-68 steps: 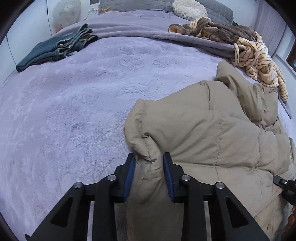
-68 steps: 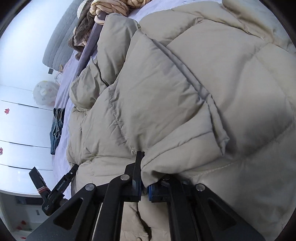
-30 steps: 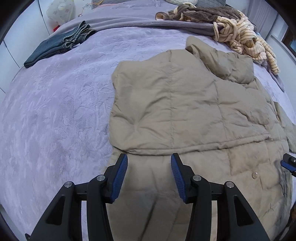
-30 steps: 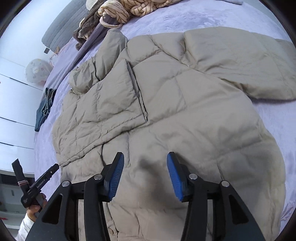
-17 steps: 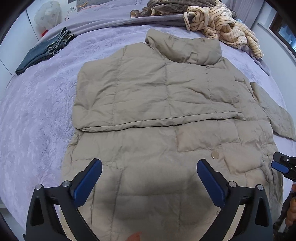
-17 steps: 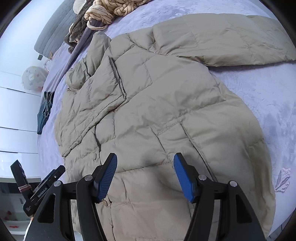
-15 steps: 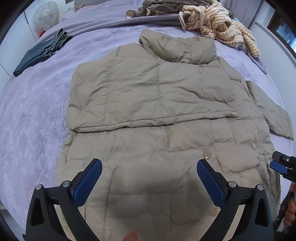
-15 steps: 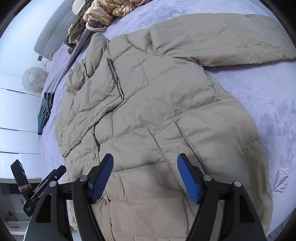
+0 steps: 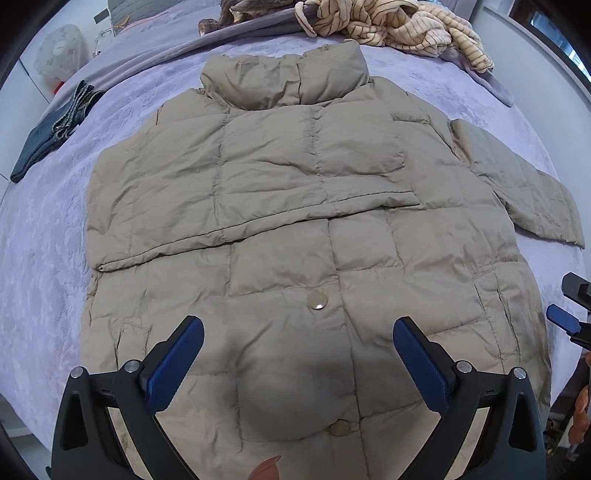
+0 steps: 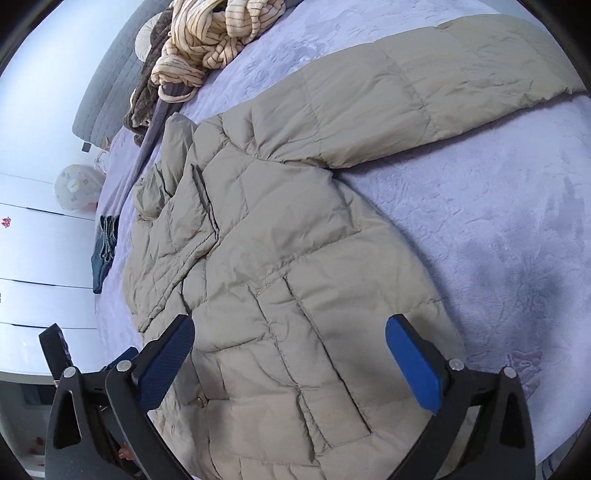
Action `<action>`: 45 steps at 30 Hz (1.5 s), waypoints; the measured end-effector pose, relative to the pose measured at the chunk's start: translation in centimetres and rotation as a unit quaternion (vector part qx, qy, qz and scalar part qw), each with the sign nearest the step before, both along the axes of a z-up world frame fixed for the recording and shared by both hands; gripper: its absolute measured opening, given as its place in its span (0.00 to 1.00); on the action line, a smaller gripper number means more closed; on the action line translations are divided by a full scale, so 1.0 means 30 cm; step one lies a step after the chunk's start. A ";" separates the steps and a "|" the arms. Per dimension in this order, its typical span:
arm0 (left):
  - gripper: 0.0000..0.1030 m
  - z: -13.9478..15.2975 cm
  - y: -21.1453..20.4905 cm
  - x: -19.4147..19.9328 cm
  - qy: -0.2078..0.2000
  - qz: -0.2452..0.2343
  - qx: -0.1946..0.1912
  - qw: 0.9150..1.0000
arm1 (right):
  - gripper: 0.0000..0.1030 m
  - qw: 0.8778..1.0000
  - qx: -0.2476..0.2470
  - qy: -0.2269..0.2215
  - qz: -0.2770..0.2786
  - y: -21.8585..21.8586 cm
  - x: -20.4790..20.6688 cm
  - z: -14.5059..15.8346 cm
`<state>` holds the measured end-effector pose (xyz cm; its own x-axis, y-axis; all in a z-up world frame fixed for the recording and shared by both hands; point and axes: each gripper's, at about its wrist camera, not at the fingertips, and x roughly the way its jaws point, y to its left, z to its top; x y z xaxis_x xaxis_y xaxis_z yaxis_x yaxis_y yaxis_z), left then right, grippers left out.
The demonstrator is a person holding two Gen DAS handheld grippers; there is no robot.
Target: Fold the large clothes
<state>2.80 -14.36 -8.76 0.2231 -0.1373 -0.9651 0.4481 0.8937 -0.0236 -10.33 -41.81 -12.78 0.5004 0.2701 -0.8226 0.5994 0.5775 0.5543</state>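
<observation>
A bed covered by a lilac, embossed plush blanket fills both views. A beige quilted jacket is spread flat on the middle of it, collar toward the headboard; one sleeve is folded across the chest, the other sleeve is stretched out over the blanket. Beyond the collar a striped cream garment is heaped beside a brown one, and folded jeans are laid near the far left edge. A grey padded headboard, a round cushion and white panelled walls are seen behind. The left claw is held above the jacket's hem, spread wide, nothing between its blue pads. The right claw has just been opening and is likewise spread wide above the jacket's side, nothing gripped.
</observation>
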 end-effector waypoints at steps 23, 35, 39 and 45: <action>1.00 -0.024 -0.241 -0.045 0.018 -0.023 -0.014 0.999 | 1.00 0.952 0.118 -0.077 -0.273 -0.693 -0.233 -0.198; 1.00 -0.047 -0.284 -0.009 0.002 -0.016 -0.018 1.000 | 1.00 0.859 0.243 -0.223 -0.392 -0.874 -0.192 -0.325; 1.00 -0.039 -0.283 0.013 -0.001 -0.011 -0.024 1.000 | 0.67 0.840 0.277 -0.223 -0.410 -0.886 -0.173 -0.355; 1.00 -0.006 -0.232 0.047 -0.016 -0.006 -0.030 0.999 | 0.06 0.859 0.253 -0.209 -0.393 -0.880 -0.114 -0.289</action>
<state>4.20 -21.33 -8.93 0.2514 -0.1969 -0.9476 0.4600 0.8858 -0.0621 -13.75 -68.20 -21.46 0.9149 -0.0168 -0.4032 0.3811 -0.2928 0.8769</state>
